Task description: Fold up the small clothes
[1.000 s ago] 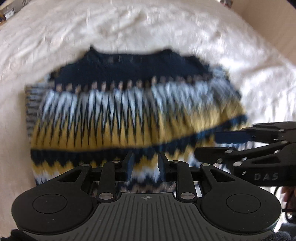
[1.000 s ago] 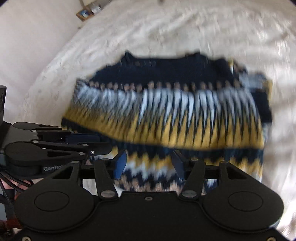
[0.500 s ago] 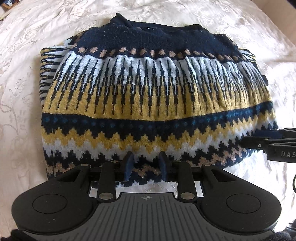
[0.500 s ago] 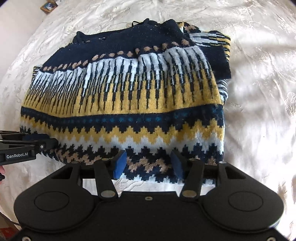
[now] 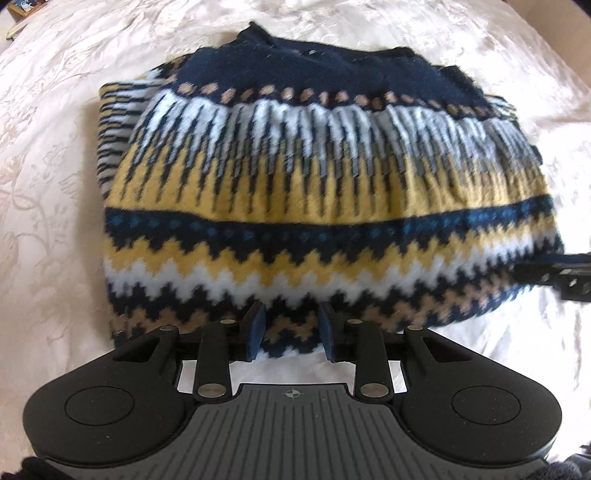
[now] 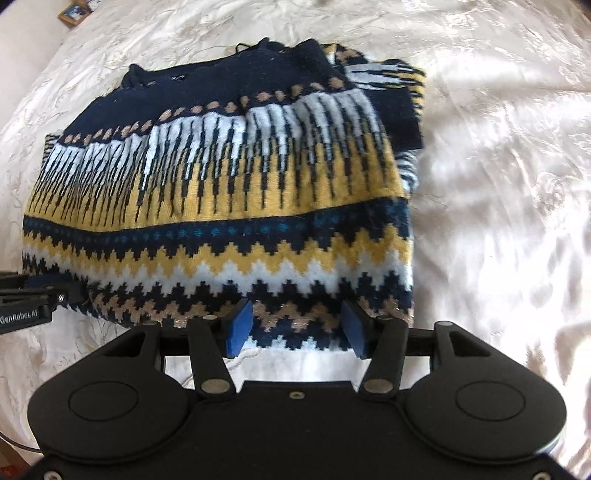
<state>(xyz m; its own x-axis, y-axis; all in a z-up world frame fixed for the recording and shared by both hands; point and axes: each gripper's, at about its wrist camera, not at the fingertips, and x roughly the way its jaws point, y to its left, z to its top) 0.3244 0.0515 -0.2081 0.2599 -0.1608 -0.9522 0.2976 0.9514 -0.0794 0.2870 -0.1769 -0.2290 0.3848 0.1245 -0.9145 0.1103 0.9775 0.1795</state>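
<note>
A small knitted sweater (image 5: 314, 206) in navy, yellow, white and tan zigzag bands lies folded on the white bedspread; it also shows in the right wrist view (image 6: 221, 206). My left gripper (image 5: 291, 332) is open, its blue pads at the sweater's near hem. My right gripper (image 6: 297, 326) is open, its pads either side of the near hem. Each gripper's tip shows at the edge of the other's view, the right gripper (image 5: 554, 275) and the left gripper (image 6: 33, 301).
The cream embroidered bedspread (image 6: 498, 184) spreads all round the sweater. A small framed picture (image 6: 75, 9) lies at the far left edge. A folded sleeve (image 6: 391, 79) sticks out at the sweater's far right corner.
Both grippers came down from holding the sweater above the bed. The sweater now lies on the bedspread and both grippers' jaws have opened a little wider at its hem.
</note>
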